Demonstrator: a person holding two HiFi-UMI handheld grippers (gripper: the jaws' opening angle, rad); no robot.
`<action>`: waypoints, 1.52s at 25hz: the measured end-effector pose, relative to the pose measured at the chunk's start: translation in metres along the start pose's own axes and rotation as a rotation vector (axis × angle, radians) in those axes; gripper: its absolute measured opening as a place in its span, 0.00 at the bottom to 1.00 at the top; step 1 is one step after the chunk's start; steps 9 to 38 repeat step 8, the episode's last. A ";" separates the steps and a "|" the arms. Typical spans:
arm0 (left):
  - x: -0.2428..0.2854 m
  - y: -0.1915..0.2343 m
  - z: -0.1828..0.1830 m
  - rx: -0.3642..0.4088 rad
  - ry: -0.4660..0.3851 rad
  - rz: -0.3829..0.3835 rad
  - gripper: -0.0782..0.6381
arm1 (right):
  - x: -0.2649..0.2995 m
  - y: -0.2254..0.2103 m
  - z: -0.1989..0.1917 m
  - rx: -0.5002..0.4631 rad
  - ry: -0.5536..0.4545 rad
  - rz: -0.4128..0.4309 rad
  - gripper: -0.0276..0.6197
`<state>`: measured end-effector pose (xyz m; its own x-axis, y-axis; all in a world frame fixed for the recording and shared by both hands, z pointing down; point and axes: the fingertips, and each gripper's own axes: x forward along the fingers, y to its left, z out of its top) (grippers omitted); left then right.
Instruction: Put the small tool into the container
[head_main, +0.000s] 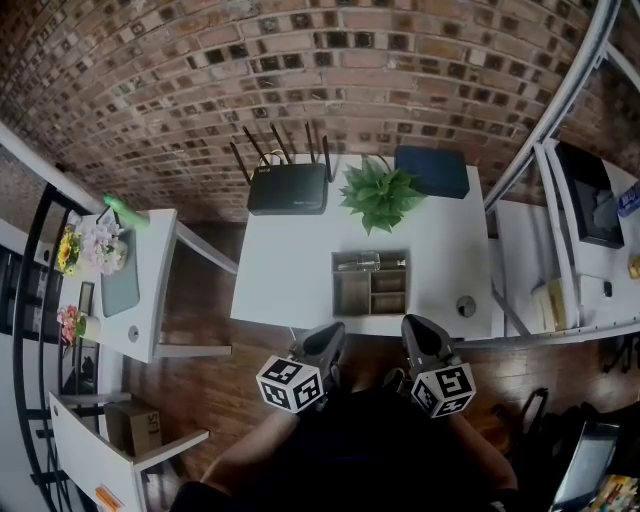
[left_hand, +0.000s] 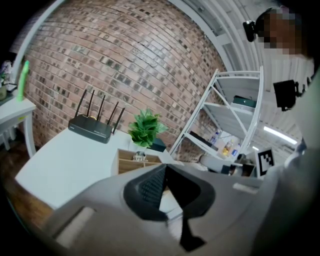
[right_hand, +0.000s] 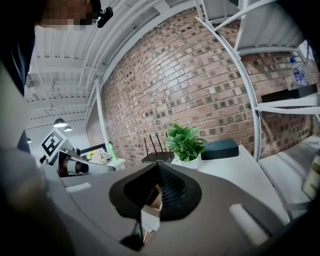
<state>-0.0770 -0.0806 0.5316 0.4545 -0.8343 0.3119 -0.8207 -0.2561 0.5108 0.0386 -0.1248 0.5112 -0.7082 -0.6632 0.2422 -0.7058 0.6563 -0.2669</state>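
A wooden container (head_main: 370, 282) with several compartments stands near the front of the white table (head_main: 280, 270); something shiny lies in its long back compartment. A small round grey object (head_main: 465, 306) rests on the table to the container's right. My left gripper (head_main: 328, 338) and right gripper (head_main: 416, 330) hover side by side at the table's front edge, just short of the container. The left gripper (left_hand: 165, 169) has its jaws together with nothing between them, and the container (left_hand: 134, 159) shows just beyond them. The right gripper (right_hand: 157, 167) is likewise shut and empty.
At the back of the table sit a black router (head_main: 288, 187), a potted green plant (head_main: 380, 193) and a dark blue box (head_main: 432, 171). A side table with flowers (head_main: 98, 245) stands to the left, white shelving (head_main: 585, 200) to the right, and a cardboard box (head_main: 135, 425) on the floor.
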 end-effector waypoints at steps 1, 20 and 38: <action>0.000 0.000 0.000 0.000 0.002 -0.001 0.12 | 0.000 0.000 -0.001 0.001 0.002 -0.001 0.06; 0.000 0.002 -0.003 -0.003 0.007 0.006 0.12 | 0.001 0.000 -0.004 0.006 0.009 0.001 0.06; 0.000 0.002 -0.003 -0.003 0.007 0.006 0.12 | 0.001 0.000 -0.004 0.006 0.009 0.001 0.06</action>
